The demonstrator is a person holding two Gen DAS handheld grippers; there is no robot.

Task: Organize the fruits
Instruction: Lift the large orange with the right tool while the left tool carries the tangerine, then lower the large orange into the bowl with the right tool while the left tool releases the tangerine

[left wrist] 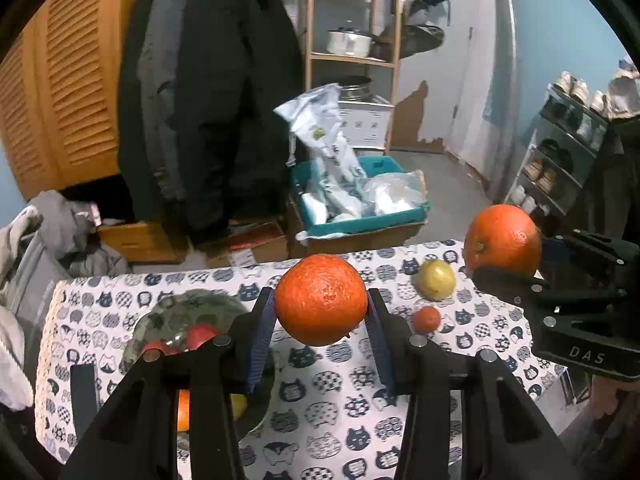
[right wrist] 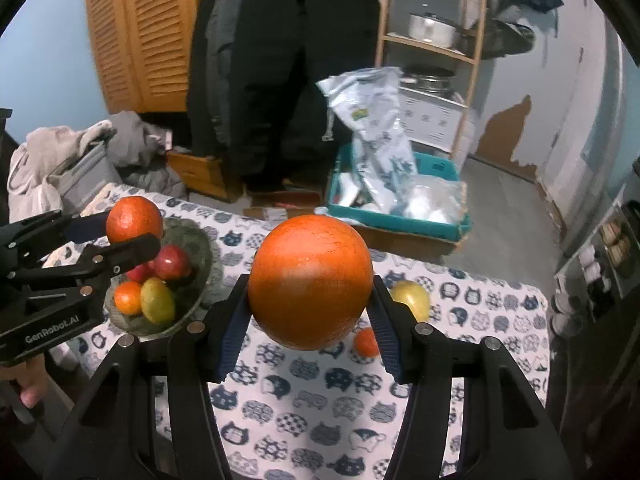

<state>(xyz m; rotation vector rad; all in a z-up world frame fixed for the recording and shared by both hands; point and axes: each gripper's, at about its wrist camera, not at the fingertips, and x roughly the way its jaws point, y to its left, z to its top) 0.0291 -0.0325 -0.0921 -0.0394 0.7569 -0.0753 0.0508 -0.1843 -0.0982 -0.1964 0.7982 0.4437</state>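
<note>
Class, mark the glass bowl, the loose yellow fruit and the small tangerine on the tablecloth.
glass bowl (right wrist: 199, 254), right wrist view, far rim.
yellow fruit (left wrist: 436, 280), left wrist view, middle of skin.
small tangerine (left wrist: 426, 319), left wrist view, centre.

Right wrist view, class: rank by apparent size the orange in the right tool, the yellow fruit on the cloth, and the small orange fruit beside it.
1. Orange in the right tool, though nearness to the camera inflates it.
2. Yellow fruit, partly hidden.
3. Small orange fruit, partly hidden.
</note>
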